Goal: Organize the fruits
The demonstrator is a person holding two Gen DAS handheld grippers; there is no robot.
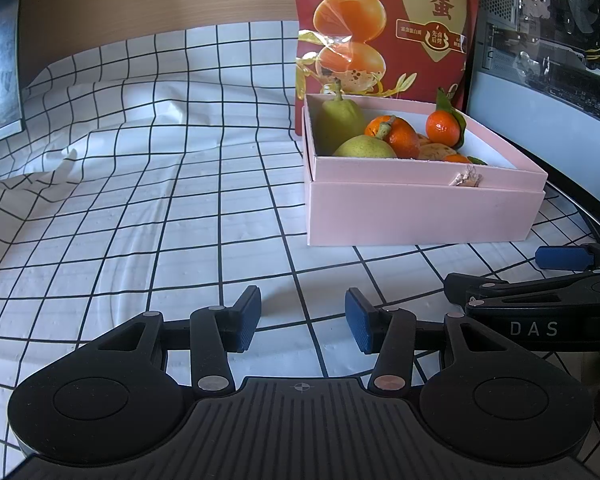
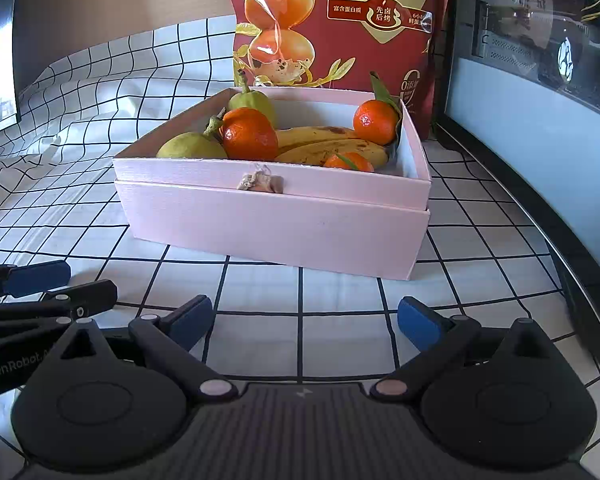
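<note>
A pink box (image 2: 276, 228) stands on the checked cloth and shows in the left wrist view (image 1: 420, 216) too. It holds two green pears (image 2: 192, 146), three tangerines (image 2: 250, 134) and two bananas (image 2: 328, 150). My left gripper (image 1: 302, 320) is open and empty, low over the cloth in front and to the left of the box. My right gripper (image 2: 304, 322) is open and empty, in front of the box. Each gripper shows at the edge of the other's view.
A red snack bag (image 2: 340, 20) stands right behind the box. A computer case (image 2: 540, 60) runs along the right side. A dark monitor (image 1: 0, 48) stands at the far left. The checked cloth (image 1: 160, 200) is wrinkled towards the back left.
</note>
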